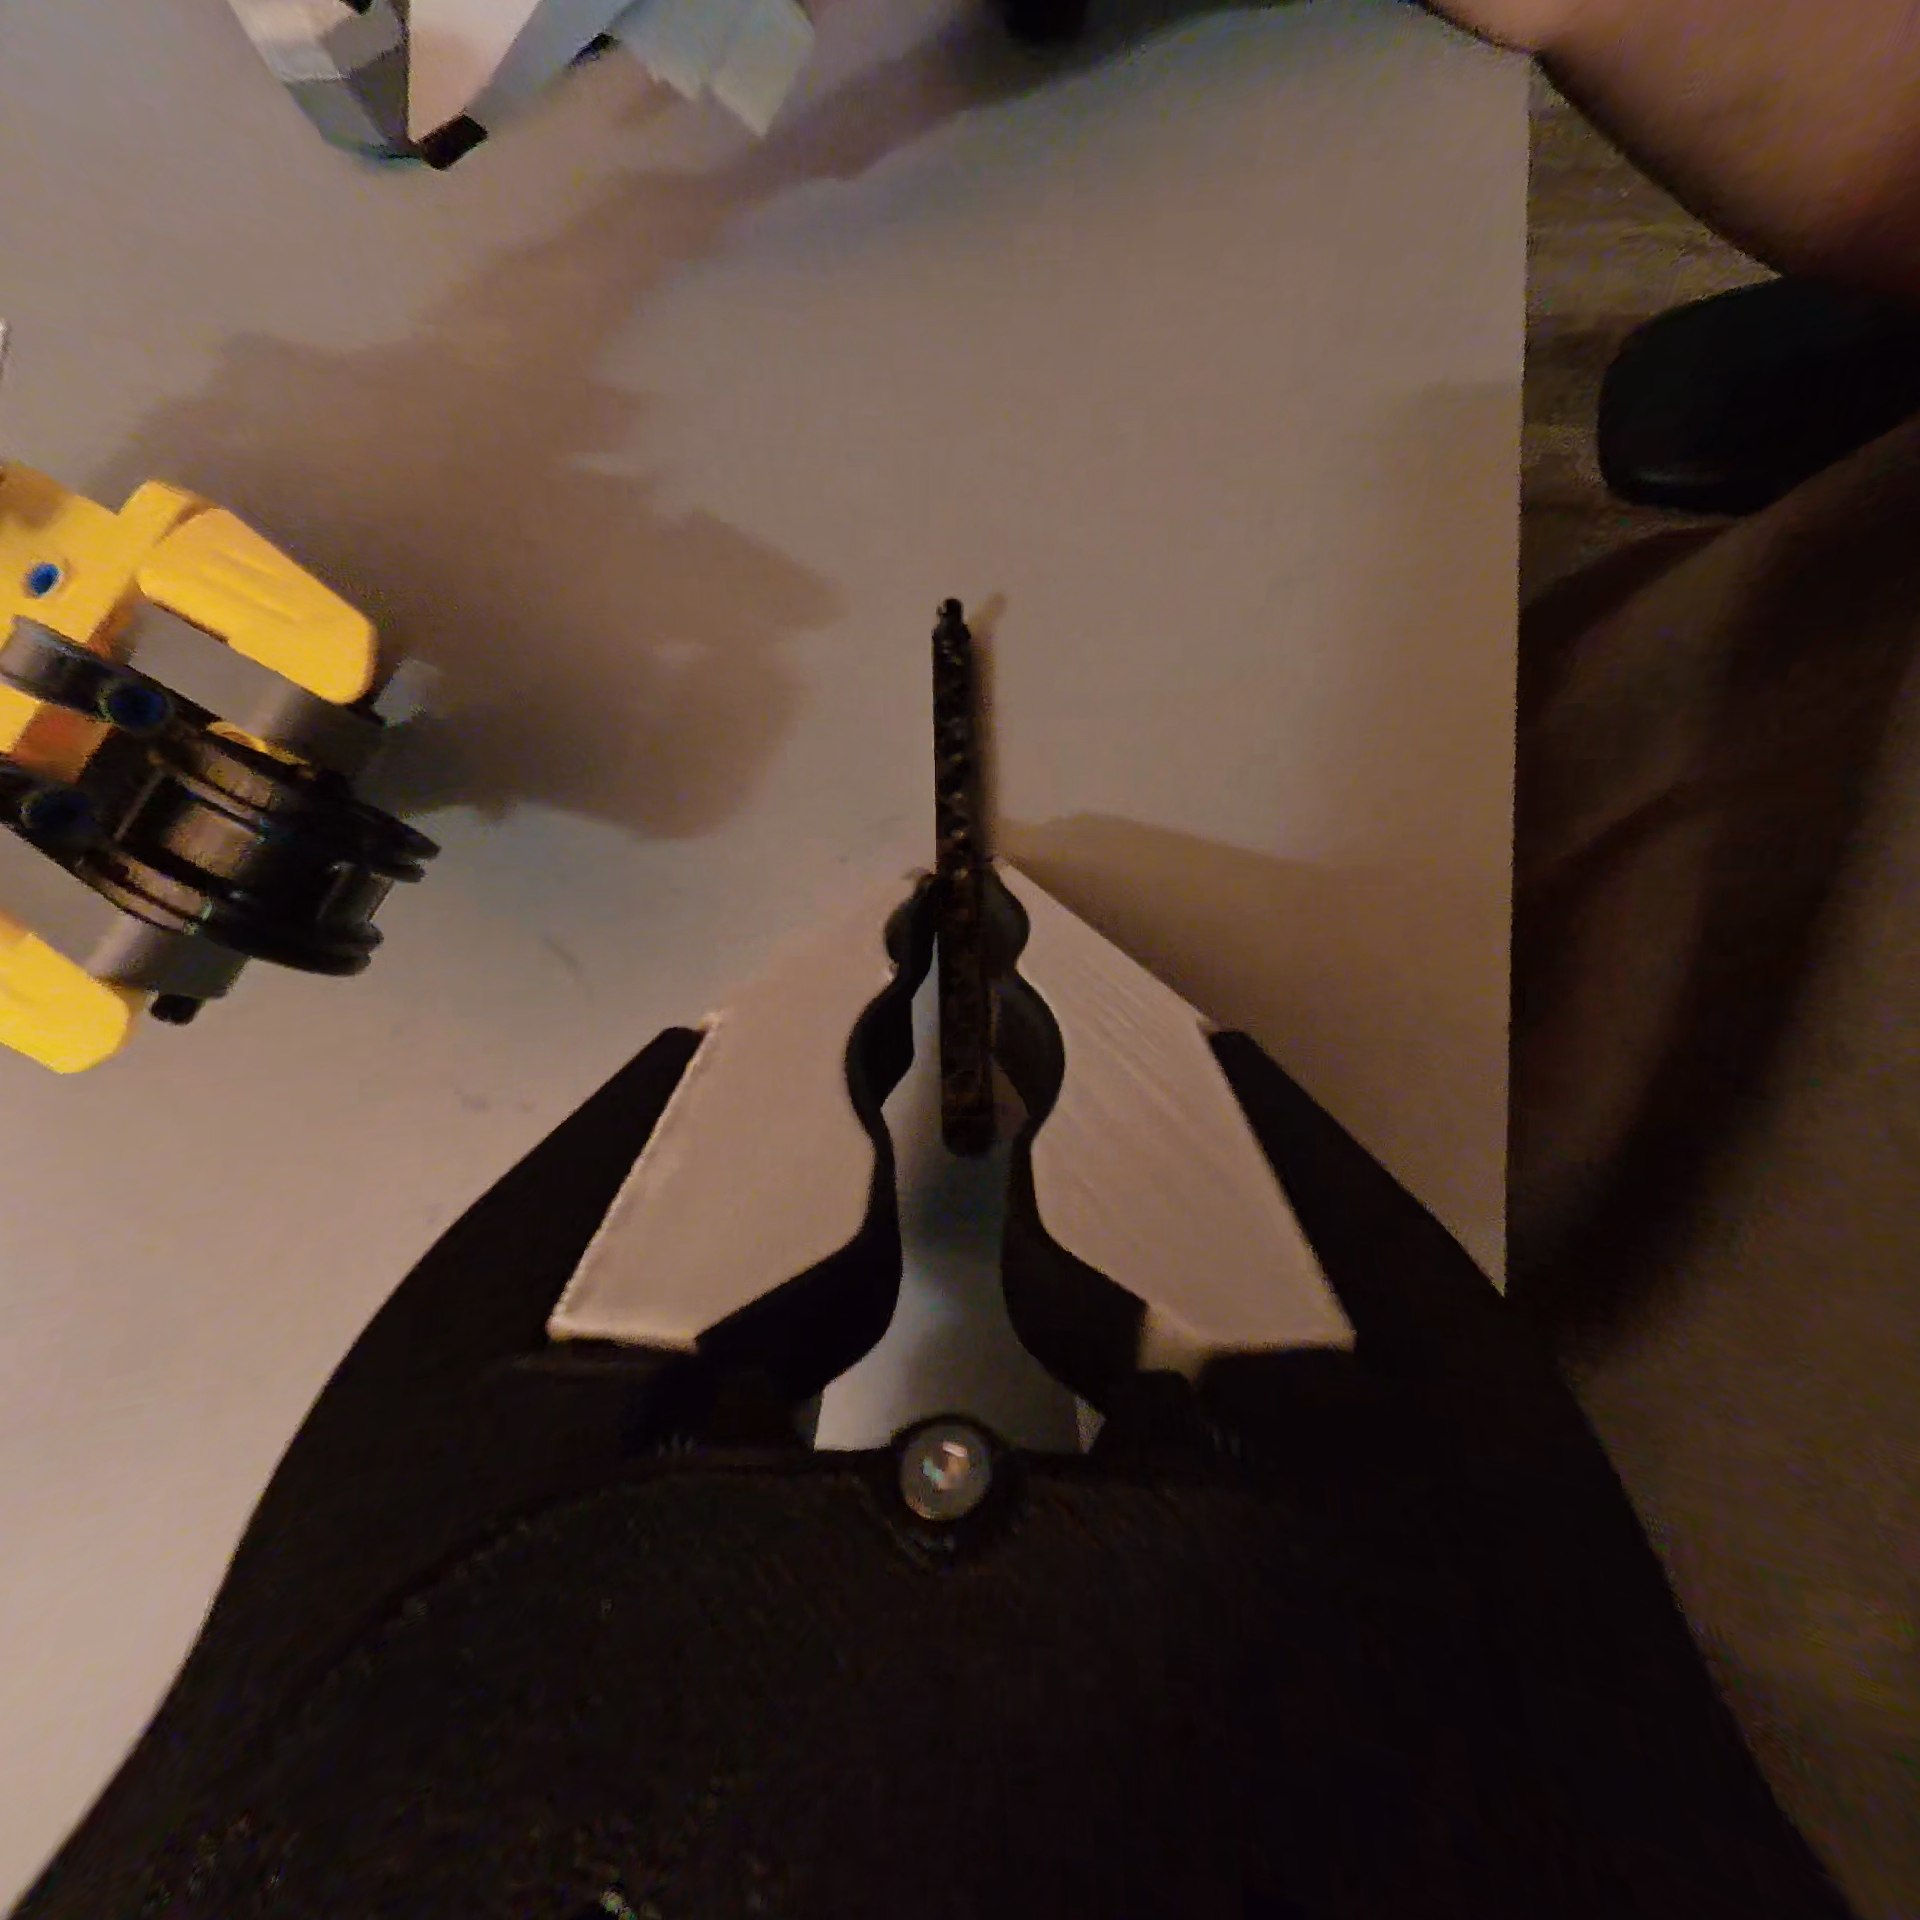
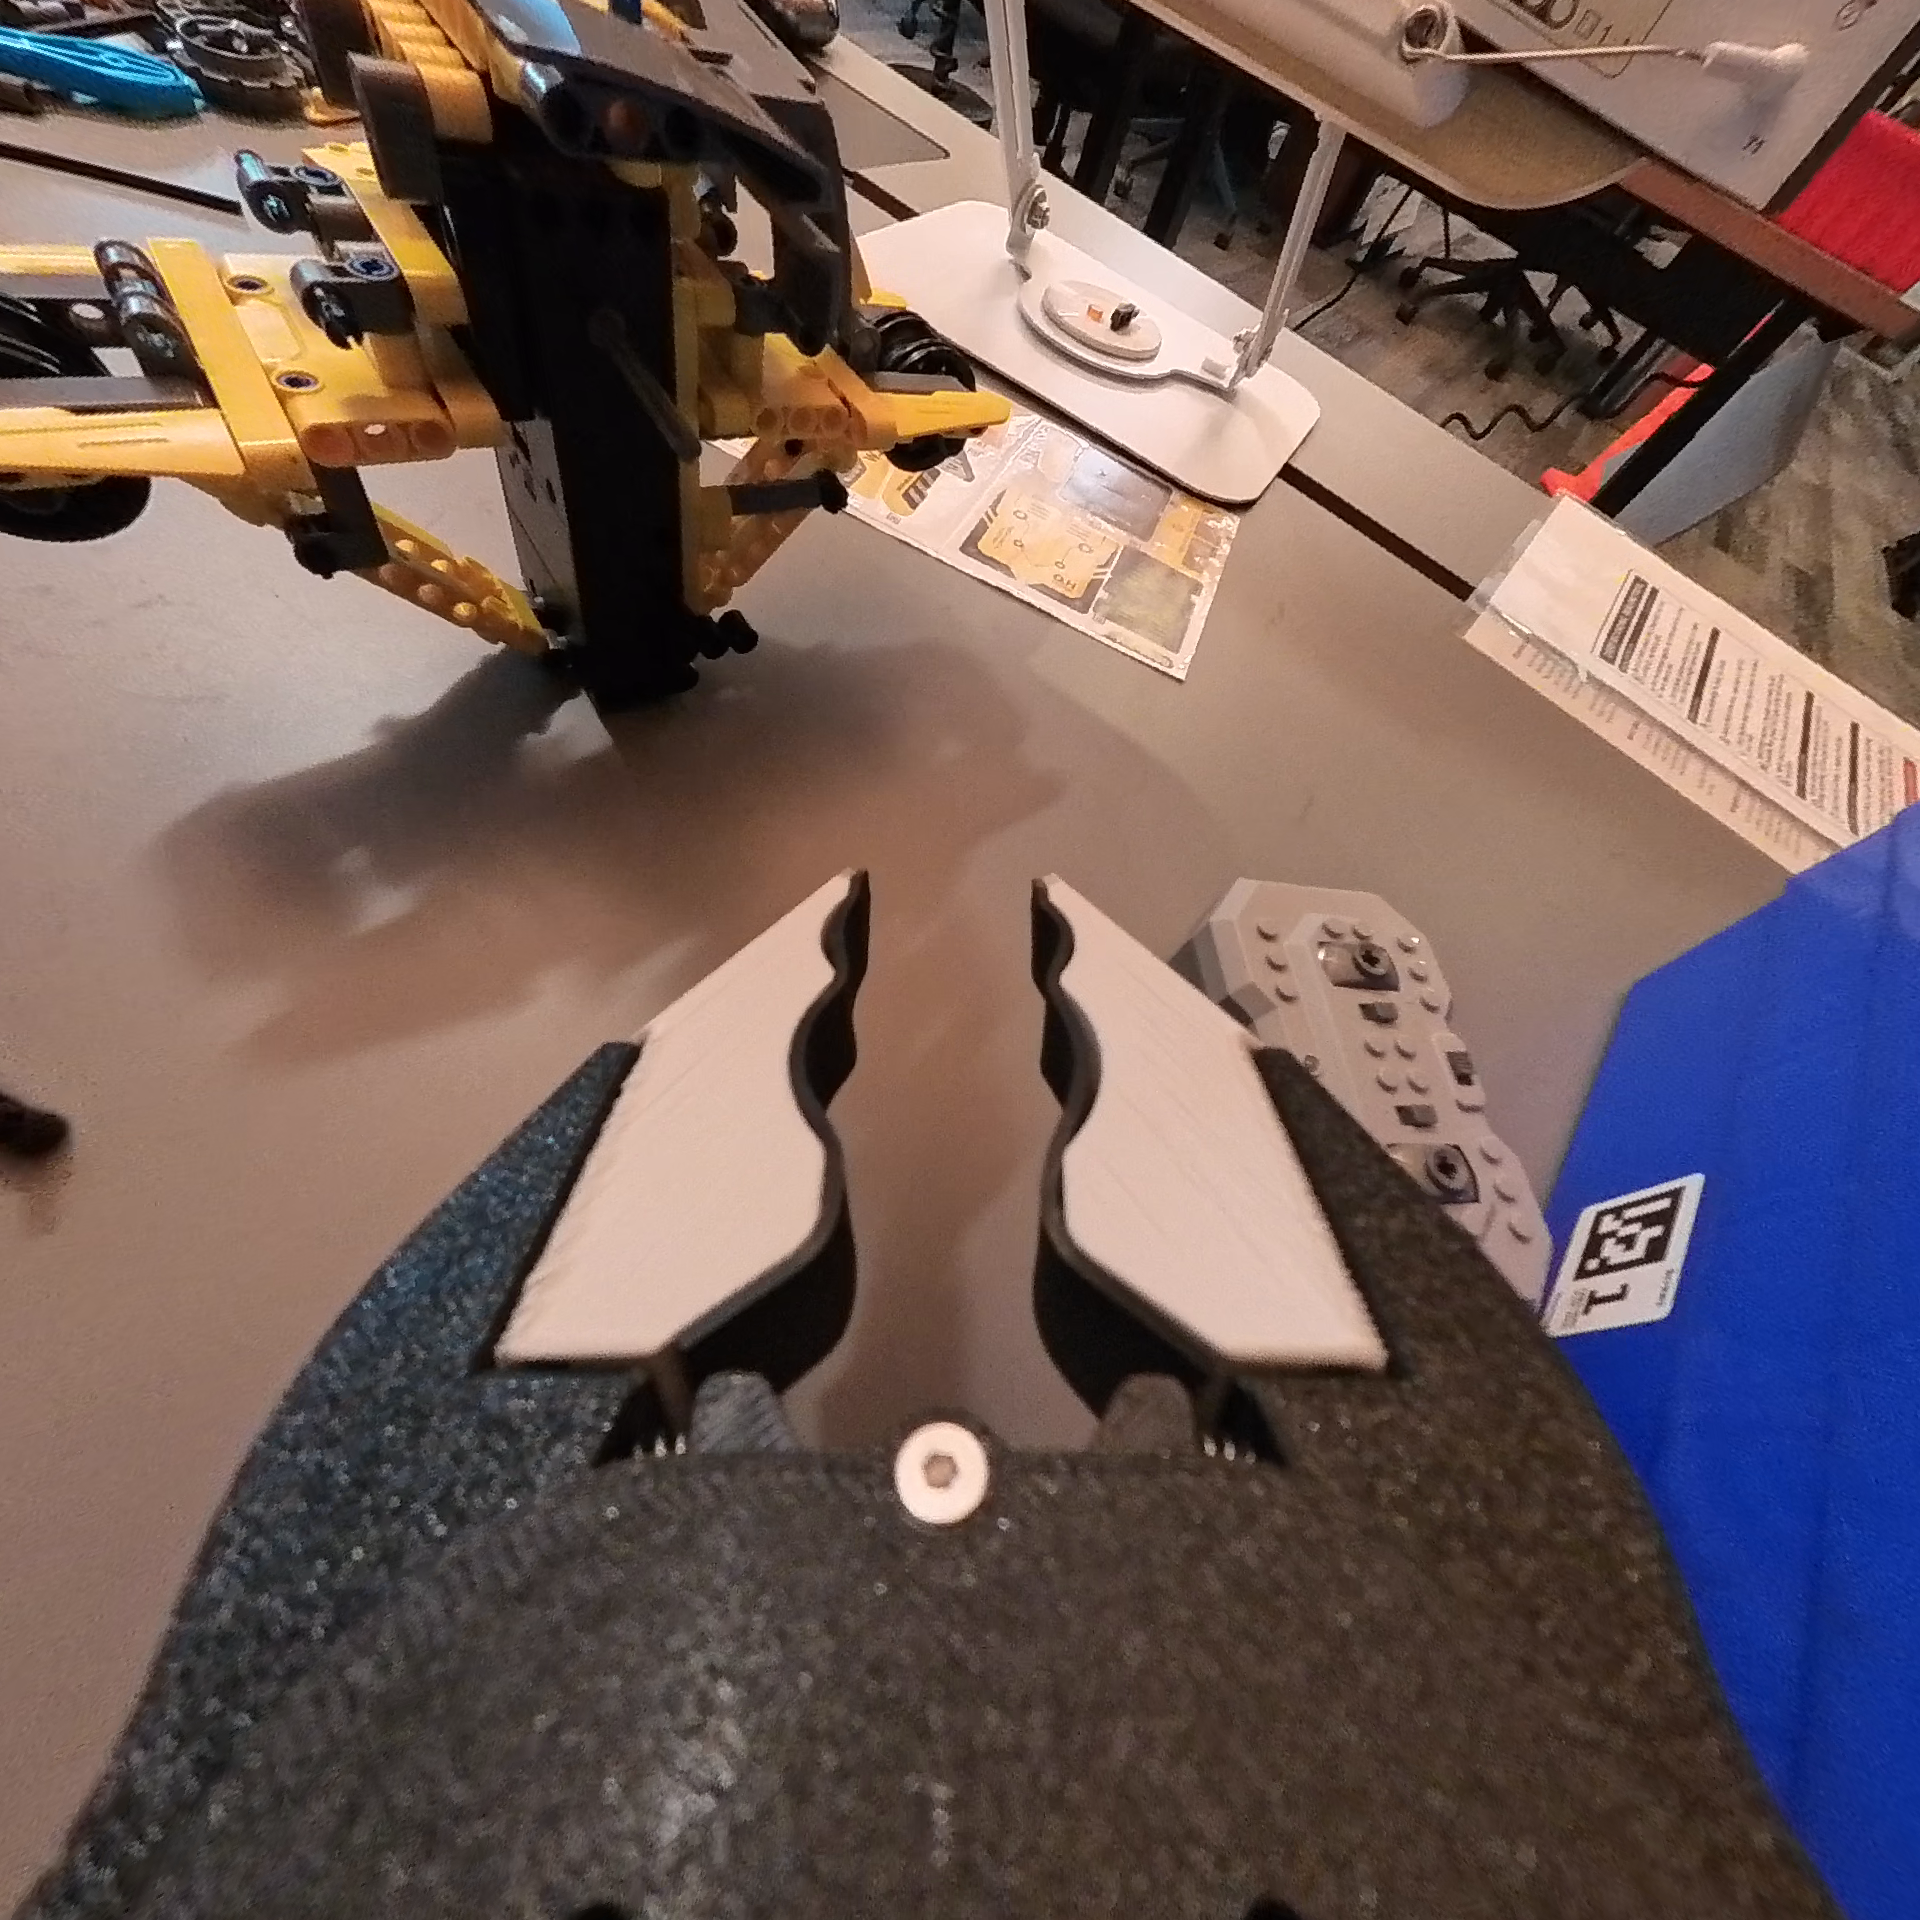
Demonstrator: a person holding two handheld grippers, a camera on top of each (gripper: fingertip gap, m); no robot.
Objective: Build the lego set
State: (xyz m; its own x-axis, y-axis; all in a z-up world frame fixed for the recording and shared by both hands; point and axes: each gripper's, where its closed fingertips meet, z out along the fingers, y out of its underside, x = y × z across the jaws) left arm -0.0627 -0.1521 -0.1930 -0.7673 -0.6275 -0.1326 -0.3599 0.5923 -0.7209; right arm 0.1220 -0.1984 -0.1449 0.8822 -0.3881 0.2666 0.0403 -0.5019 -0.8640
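My left gripper (image 1: pixel 961 883) is shut on a thin black rod (image 1: pixel 961 748) that sticks out forward past the fingertips, above the pale table (image 1: pixel 1143 416). A yellow and black brick-built model (image 1: pixel 156 769) lies at the left edge of that view. In the right wrist view my right gripper (image 2: pixel 948 894) is open and empty, low over the grey table (image 2: pixel 312 1039). The yellow and black model (image 2: pixel 540 343) stands ahead and to the left of it. A grey studded brick unit (image 2: pixel 1382 1070) lies just right of the right finger.
A blue sleeve with a black-and-white marker tag (image 2: pixel 1766 1351) fills the right side. A printed sheet (image 2: pixel 1091 530), a grey stand base (image 2: pixel 1132 332) and a paper in a sleeve (image 2: pixel 1714 686) lie beyond. The table edge (image 1: pixel 1517 727) runs at right, with an arm (image 1: pixel 1766 125) above. The left gripper's tips are roughly 20 cm from the right gripper's.
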